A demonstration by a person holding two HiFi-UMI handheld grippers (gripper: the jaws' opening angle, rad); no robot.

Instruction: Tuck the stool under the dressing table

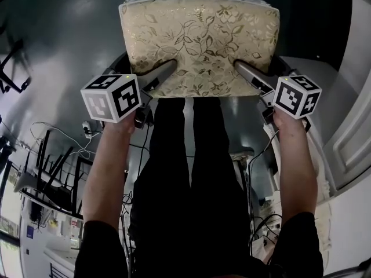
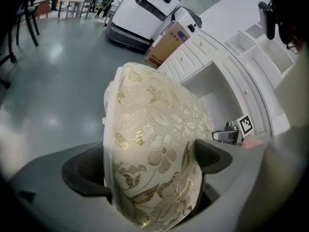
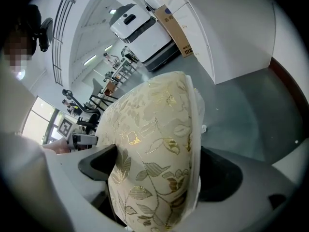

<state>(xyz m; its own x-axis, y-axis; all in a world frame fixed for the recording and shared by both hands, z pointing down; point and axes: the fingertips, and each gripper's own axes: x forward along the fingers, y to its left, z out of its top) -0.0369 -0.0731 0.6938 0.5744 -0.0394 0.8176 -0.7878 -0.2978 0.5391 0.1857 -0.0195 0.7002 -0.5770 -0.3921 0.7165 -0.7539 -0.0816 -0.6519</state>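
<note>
Subject: stool (image 1: 200,39), padded seat in cream fabric with a gold leaf pattern. It stands out over the grey floor (image 1: 64,33), directly ahead of the person's black trousers (image 1: 185,172). Its legs do not show from above, so contact with the floor cannot be confirmed.

Left claw (image 1: 170,65): set on the near left part of the seat. The left gripper view shows the jaws spread wide with the seat filling the gap, one dark pad (image 2: 212,156) against the padded face and the other against the white underside rim. Finding: closed on the seat.

Right claw (image 1: 239,66): set on the near right part of the seat, mirroring the left. The right gripper view shows the jaws at a wide spread, the seat between them and a pad (image 3: 99,161) bearing on the fabric. Finding: closed on the seat. From above, the fabric creases at both upper fingers.

Marker cubes (image 1: 111,97) sit above each wrist.

Dressing table (image 2: 217,57): white, with drawers and an open recess, seen beyond the stool in the left gripper view. The stool is outside that recess, not tucked in.

Also noted: a cardboard box (image 2: 166,45) leaning at the dressing table's far end, and a white machine (image 2: 145,13) behind it.
</note>
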